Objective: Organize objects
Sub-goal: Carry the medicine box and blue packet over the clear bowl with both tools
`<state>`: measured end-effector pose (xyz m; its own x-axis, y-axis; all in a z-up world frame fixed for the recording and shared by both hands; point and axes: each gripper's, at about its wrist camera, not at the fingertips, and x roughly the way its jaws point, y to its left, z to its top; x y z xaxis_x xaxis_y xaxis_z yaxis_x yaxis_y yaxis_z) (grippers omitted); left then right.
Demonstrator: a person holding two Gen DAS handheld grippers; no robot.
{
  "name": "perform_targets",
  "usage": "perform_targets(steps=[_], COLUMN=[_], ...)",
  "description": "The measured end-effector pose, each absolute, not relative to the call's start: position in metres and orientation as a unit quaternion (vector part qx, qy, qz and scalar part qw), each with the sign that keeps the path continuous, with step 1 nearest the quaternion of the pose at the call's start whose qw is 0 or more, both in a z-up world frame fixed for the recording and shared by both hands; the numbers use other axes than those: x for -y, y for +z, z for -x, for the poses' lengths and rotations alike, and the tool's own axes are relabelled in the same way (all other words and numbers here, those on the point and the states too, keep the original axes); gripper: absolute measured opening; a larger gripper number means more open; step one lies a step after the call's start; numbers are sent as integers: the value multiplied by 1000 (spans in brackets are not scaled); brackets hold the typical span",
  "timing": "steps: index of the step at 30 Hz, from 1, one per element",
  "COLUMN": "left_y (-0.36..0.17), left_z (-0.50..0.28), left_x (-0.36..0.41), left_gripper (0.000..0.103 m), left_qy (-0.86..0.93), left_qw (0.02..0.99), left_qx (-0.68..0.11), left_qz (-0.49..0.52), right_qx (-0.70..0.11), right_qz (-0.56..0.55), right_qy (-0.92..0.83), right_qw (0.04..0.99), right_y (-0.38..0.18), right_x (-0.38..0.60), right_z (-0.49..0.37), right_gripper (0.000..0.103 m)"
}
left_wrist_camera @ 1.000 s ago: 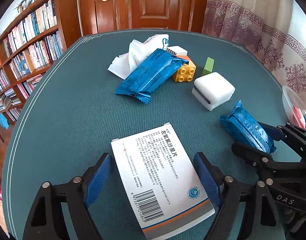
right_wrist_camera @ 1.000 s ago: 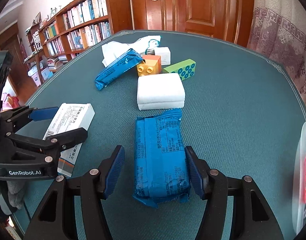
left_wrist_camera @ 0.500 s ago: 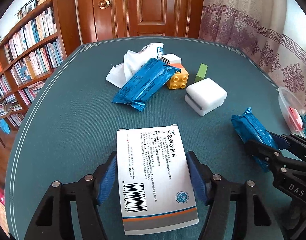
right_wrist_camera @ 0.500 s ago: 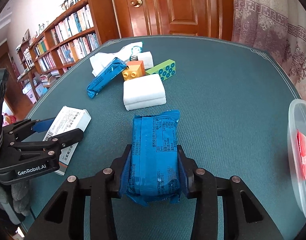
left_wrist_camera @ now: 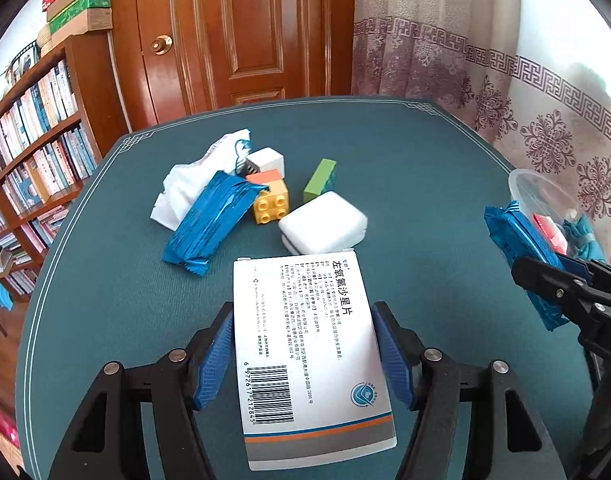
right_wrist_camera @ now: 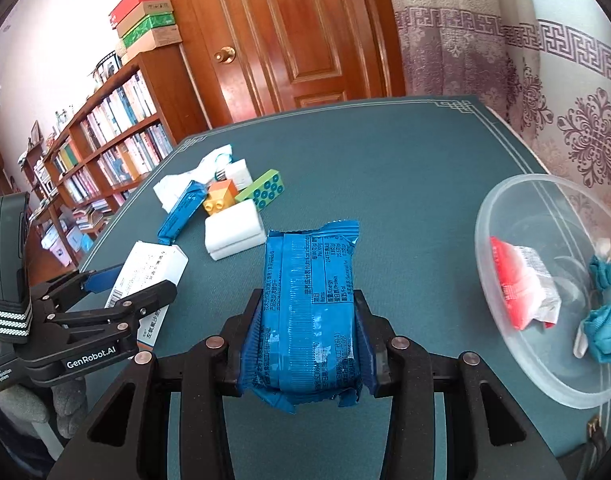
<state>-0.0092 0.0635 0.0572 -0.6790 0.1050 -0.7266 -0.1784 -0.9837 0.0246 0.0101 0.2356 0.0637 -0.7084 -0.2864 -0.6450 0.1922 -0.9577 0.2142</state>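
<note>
My left gripper (left_wrist_camera: pixel 303 350) is shut on a white medicine box (left_wrist_camera: pixel 305 344), held off the green table (left_wrist_camera: pixel 117 300). From the right wrist view that same box (right_wrist_camera: pixel 151 272) shows at the left in the left gripper (right_wrist_camera: pixel 129 292). My right gripper (right_wrist_camera: pixel 307 332) is shut on a blue snack pack (right_wrist_camera: pixel 311 308), also lifted; it appears as a blue pack (left_wrist_camera: pixel 521 256) at the right edge of the left wrist view. A clear plastic bowl (right_wrist_camera: pixel 505 200) sits to the right, holding a red-and-white packet (right_wrist_camera: pixel 521 284) and a teal cloth (right_wrist_camera: pixel 605 316).
A pile lies mid-table: a second blue pack (left_wrist_camera: pixel 213 224), a white pouch (left_wrist_camera: pixel 185 188), a yellow-orange brick (left_wrist_camera: pixel 271 200), a green brick (left_wrist_camera: pixel 320 180), a white block (left_wrist_camera: pixel 323 228) and a small white box (left_wrist_camera: pixel 267 160). A bookshelf (left_wrist_camera: pixel 29 148) and a wooden door (left_wrist_camera: pixel 245 32) stand behind.
Both grippers closed on their items, the left on the medicine box and the right on the blue pack, then lifted them off the table. The right one swung toward the bowl.
</note>
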Motion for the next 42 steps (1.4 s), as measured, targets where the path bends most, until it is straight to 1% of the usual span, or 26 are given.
perform_targets(steps=[11,20,30,42], left_y=[80,90,98,104], left_z=[17,20,32,46], left_x=[-134,-184,-226,-277], left_gripper=[69,69,69,70], left_qy=[917,912,907,897], left_qw=[135,177,209,254], left_qx=[-86,-108,-121,-131], left_qz=[366,353,345,338], right_qx=[106,130,151,148], right_qz=[-325,-316,-315,-317], right_qy=[-939,-940,-936,-936], right_qw=[41,-13,-40,-46], right_y=[82,79,67,60], right_x=[-317,-368,-397,-404], right_z=[-19,-22,-19,-30], right_gripper=[42,42,44,44])
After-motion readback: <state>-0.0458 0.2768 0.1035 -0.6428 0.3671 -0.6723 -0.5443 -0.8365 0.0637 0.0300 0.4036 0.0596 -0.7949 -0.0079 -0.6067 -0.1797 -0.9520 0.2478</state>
